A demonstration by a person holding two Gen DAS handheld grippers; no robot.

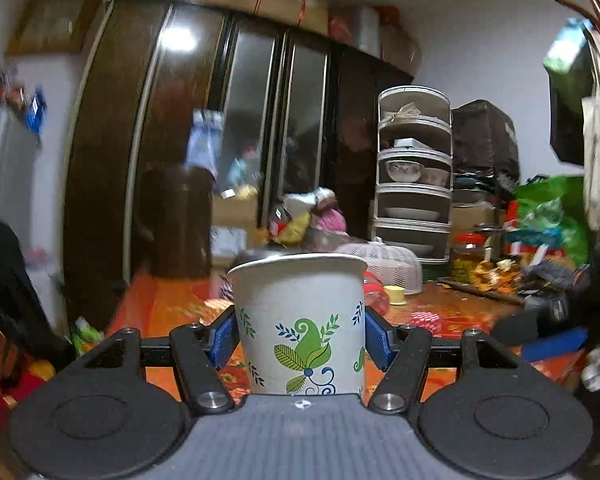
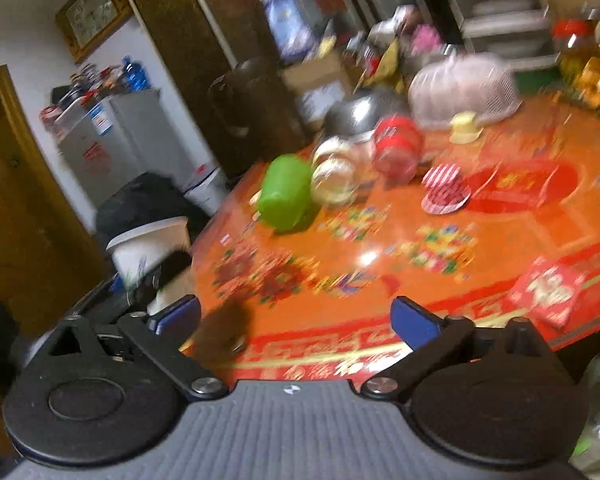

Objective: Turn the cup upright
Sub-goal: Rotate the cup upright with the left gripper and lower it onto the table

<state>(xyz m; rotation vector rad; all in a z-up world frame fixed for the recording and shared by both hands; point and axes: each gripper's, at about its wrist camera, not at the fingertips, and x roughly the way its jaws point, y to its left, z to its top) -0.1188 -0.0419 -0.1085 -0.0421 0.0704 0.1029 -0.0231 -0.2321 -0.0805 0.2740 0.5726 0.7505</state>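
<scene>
Dark wooden cabinets [image 1: 204,120] and a cluttered orange table [image 2: 380,248] fill my views. I have the left hand-held gripper [image 1: 300,338] pinching the paper cup [image 1: 300,320] by its sides, blue pads pressed against it, the cup upright with its mouth on top, raised off the table near its edge. My right hand-held gripper [image 2: 296,316] is spread wide with nothing between its fingers, above the table's near edge. A green cup [image 2: 286,194] and a red jar [image 2: 398,146] lie on their sides further in.
</scene>
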